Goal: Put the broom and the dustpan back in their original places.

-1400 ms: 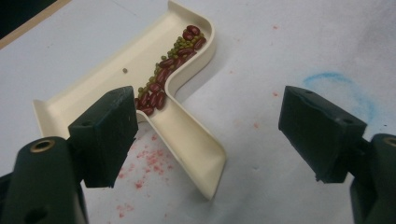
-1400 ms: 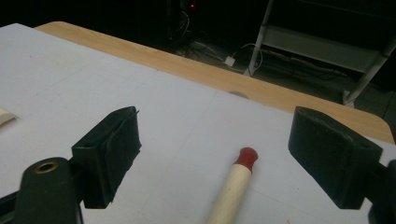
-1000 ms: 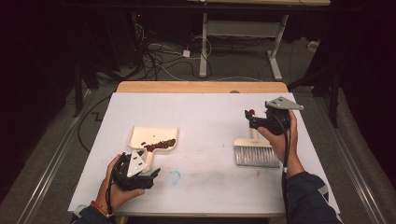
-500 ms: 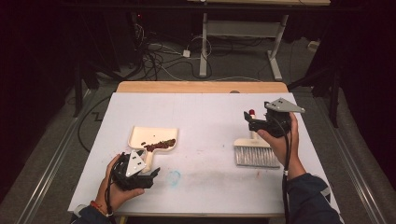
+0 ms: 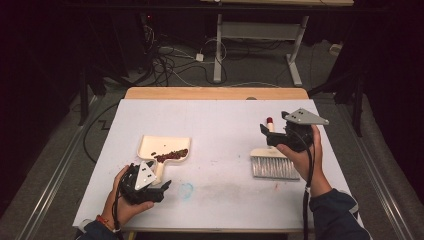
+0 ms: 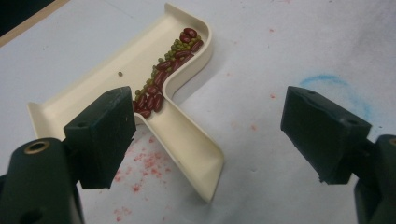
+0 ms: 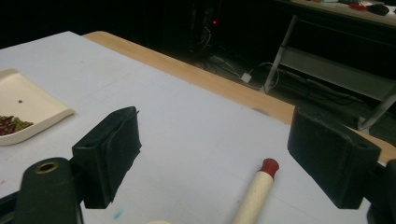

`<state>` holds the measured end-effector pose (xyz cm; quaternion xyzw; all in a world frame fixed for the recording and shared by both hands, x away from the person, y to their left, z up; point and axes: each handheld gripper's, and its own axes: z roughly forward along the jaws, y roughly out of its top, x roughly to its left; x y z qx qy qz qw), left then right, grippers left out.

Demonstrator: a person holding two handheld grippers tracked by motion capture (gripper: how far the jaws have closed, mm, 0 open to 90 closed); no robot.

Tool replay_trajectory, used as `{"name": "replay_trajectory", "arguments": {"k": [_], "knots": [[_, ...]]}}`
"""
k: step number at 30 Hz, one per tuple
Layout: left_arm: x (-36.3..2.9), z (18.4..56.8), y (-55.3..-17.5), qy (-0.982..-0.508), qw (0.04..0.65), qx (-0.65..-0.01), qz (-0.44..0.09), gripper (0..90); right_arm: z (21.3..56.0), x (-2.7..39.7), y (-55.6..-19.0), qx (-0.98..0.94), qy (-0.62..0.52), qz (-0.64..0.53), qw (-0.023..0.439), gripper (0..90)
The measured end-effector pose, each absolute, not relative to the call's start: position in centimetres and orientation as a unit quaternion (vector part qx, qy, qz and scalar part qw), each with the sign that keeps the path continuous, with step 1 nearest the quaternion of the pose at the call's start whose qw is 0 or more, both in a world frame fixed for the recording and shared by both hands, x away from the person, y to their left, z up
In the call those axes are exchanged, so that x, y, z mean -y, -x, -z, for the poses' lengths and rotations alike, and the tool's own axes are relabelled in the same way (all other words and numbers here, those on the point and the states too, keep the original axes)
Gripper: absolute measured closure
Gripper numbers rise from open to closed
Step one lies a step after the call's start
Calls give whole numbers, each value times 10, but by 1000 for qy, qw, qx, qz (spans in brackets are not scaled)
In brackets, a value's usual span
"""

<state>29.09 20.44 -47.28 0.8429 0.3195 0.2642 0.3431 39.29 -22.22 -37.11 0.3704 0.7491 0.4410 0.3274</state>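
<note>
I see my left claw spread wide over the cream dustpan, whose beans sit against its back wall. My right claw gapes above the brush lying on the white worktop.

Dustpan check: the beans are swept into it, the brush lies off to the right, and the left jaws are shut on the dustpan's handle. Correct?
Not quite. The left gripper is open, its jaws apart on either side of the dustpan handle, as the left gripper view shows. The beans are in it, and the brush lies to the right.
</note>
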Motion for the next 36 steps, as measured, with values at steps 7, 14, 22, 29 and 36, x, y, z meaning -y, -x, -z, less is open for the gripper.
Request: {"name": "replay_trajectory", "arguments": {"k": [7,14,22,29,36], "knots": [[-204,473,-291,-846,340,-315,-265,176,371,223,-384,-751,-368,-439,330,176],[-203,473,-290,-848,337,-317,-259,176,372,223,-376,-756,-357,-432,337,176],[-202,474,-290,-853,332,-311,-257,177,374,224,-367,-762,-344,-430,341,175],[-201,473,-289,-851,336,-311,-259,176,376,227,-360,-765,-336,-430,342,175],[-200,474,-289,-854,331,-308,-258,176,378,232,-352,-769,-328,-426,347,174]]}}
